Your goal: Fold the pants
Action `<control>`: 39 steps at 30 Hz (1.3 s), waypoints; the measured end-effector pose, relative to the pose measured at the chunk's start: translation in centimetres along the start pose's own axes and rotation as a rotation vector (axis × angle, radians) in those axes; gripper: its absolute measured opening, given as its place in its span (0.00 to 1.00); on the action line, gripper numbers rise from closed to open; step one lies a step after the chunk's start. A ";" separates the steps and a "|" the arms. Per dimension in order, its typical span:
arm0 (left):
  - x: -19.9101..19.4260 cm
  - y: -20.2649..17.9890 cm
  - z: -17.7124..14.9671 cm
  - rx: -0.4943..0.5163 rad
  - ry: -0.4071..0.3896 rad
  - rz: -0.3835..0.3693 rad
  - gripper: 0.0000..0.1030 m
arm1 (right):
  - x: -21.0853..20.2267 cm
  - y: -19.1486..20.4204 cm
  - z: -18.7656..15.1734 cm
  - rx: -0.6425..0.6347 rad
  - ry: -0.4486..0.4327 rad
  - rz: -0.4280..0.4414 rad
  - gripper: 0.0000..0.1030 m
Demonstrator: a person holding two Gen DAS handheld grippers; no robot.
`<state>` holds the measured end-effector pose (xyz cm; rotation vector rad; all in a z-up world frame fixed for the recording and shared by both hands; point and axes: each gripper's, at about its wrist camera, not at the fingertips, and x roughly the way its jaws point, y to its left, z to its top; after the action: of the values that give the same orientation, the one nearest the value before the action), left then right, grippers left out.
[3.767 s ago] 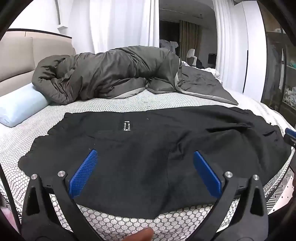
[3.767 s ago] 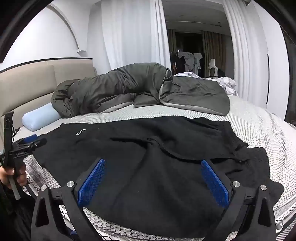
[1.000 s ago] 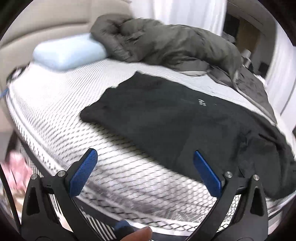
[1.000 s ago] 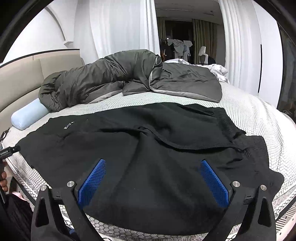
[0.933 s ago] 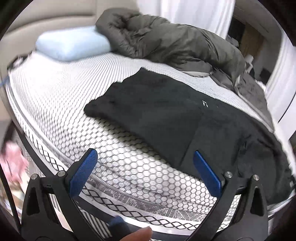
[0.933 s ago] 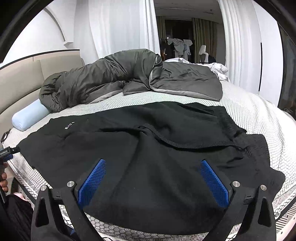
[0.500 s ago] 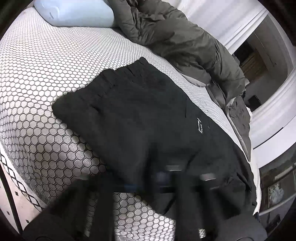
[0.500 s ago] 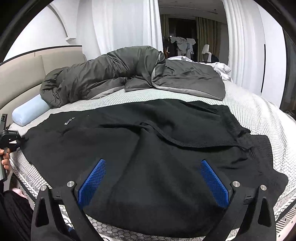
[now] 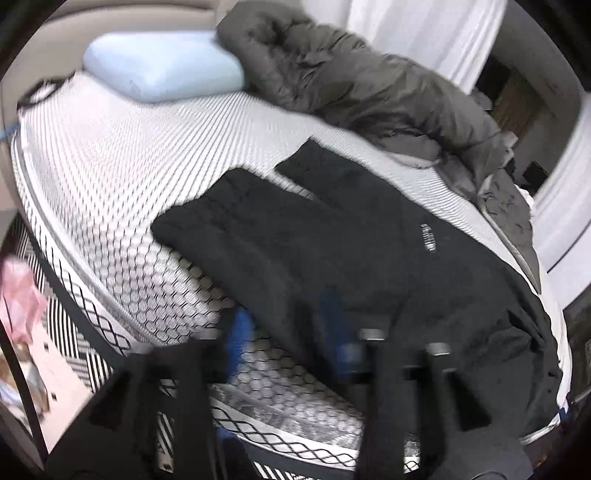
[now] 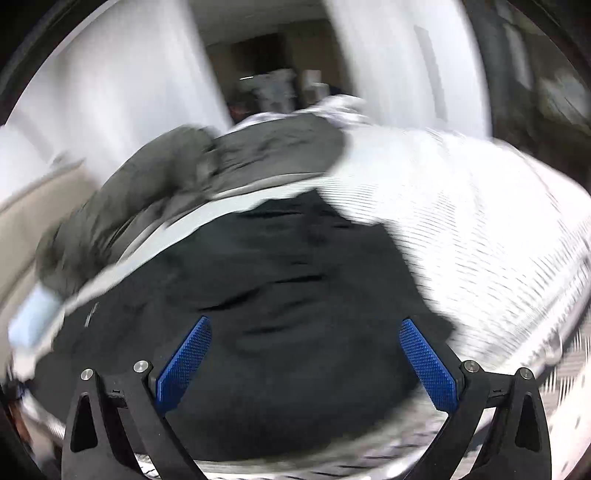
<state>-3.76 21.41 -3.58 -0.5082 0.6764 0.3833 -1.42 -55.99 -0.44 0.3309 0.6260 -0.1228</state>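
Black pants (image 9: 369,258) lie spread across the mattress (image 9: 110,177); a small white label (image 9: 428,238) faces up. One leg end (image 9: 207,221) lies near the bed's front edge, with a second layer (image 9: 314,162) showing behind it. My left gripper (image 9: 288,336) is blurred and its jaws are opening; they stand partly apart at the pants' near edge. Whether cloth lies between them I cannot tell. In the right wrist view the pants (image 10: 295,277) fill the middle, smeared by motion. My right gripper (image 10: 306,365) hovers over them, open wide, with nothing between its fingers.
A bunched grey duvet (image 9: 369,85) lies along the far side of the bed, beside a light blue pillow (image 9: 162,70). The mattress edge (image 9: 110,317) drops to a striped floor at the lower left, where something pink (image 9: 18,299) sits. White curtains (image 9: 424,33) hang behind.
The left jaws went from wide apart to shut and now stand partly apart. The left view swung back toward the pillow. The right view has rolled and moved sideways, and is blurred.
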 end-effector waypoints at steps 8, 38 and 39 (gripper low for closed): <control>-2.5 -7.2 -1.3 0.215 -0.054 -0.082 0.99 | 1.1 -7.2 -0.4 0.200 0.115 0.083 1.00; 9.5 -32.2 -5.4 0.523 0.096 -0.380 0.99 | 4.0 -1.7 6.0 -0.084 0.074 -0.060 0.63; 9.8 -32.6 -5.6 0.526 0.110 -0.375 0.99 | 5.0 -1.3 6.9 -0.099 0.097 -0.059 0.63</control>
<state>16.52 -6.51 -3.61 -0.1453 0.7373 -0.1788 6.13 -59.64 1.51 0.2236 0.7353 -0.1326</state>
